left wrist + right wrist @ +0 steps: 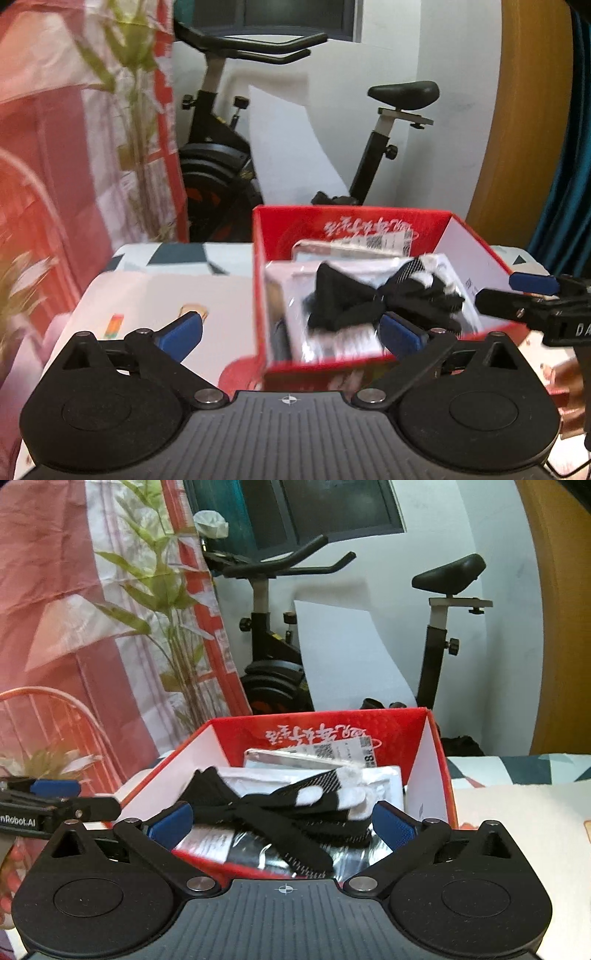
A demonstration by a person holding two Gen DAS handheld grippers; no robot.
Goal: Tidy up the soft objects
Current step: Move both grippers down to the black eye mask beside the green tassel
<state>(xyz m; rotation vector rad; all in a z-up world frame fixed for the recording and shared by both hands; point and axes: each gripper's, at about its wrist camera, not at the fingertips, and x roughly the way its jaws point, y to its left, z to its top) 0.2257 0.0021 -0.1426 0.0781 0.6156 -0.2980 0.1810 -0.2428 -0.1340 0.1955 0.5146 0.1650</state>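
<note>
Socks (280,812), a black-and-white tangle, lay atop silvery packets (258,845) inside the red box (436,760); both the left gripper (291,330) and right gripper (282,821) stood wide and empty, release apparently done, with the next move likely calling for another soft item

Both views are taken from the wrists, tilted slightly down along the fingers, close to the red box (369,221). The left view is set off to the box's left, the right view more head-on. The box and exercise bike (447,576) are shared.
</note>
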